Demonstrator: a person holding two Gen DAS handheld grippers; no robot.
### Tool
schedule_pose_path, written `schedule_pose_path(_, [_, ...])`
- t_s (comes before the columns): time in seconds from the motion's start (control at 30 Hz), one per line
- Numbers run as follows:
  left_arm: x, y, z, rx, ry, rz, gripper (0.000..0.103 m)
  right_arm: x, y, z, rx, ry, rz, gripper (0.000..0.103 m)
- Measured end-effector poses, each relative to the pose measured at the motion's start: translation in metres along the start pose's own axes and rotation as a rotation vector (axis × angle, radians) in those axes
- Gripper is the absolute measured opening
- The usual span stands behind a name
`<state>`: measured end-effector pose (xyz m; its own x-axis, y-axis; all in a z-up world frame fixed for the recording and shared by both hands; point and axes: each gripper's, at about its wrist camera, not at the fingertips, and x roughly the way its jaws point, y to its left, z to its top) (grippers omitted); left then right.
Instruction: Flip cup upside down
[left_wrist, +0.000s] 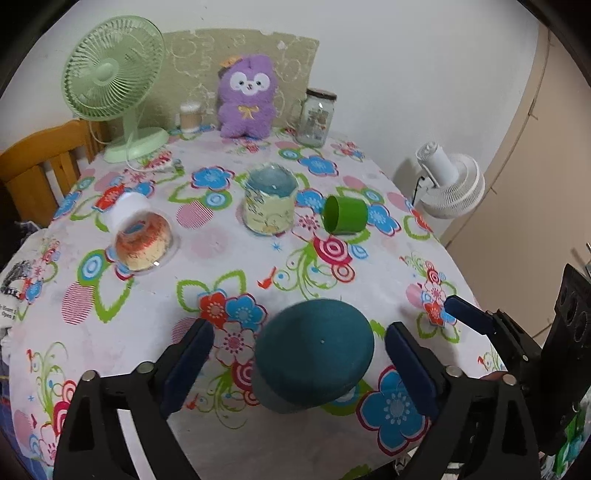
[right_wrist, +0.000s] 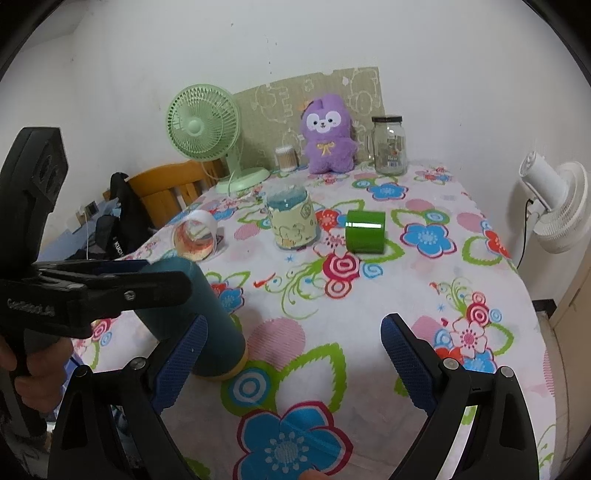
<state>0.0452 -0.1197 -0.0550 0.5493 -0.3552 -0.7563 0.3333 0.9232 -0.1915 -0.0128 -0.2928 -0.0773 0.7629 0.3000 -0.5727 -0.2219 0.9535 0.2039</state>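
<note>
A: Where is the tall teal cylindrical cup found?

B: It is seen upside down on the floral-clothed surface, near the front-left edge, between the parted left tongs, untouched.

A: And rightward?

B: The right tongs are held apart over bare cloth; open room is left before the green plastic cup lying on its side.

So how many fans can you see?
2. The green fan stands at the table's far left corner, beside the wooden chair. The white fan stands off the table's right side.
</note>
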Motion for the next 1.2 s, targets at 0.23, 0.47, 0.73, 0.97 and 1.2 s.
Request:
schedule_pose_path(0.23, [-0.027, 0.006, 0.005, -0.018, -0.107, 0.062, 0.103, -0.009, 0.013, 0.017, -0.037, -0.052, -0.018, 0.100])
schedule_pose_path(0.47, [-0.051, 0.019, 0.010, -0.071, -0.185, 0.085, 0.103, -0.021, 0.029, 0.032, -0.080, -0.124, -0.042, 0.103])
schedule_pose_path(0.73, [-0.085, 0.024, 0.012, -0.053, -0.354, 0.215, 0.103, -0.041, 0.039, 0.056, -0.097, -0.227, -0.079, 0.103])
schedule_pose_path(0.97, [-0.114, 0.031, 0.016, -0.075, -0.465, 0.249, 0.103, -0.059, 0.054, 0.077, -0.100, -0.295, -0.087, 0.103])
schedule_pose_path(1.2, [-0.138, 0.032, 0.020, -0.074, -0.542, 0.261, 0.103, -0.078, 0.064, 0.096, -0.078, -0.350, -0.077, 0.103])
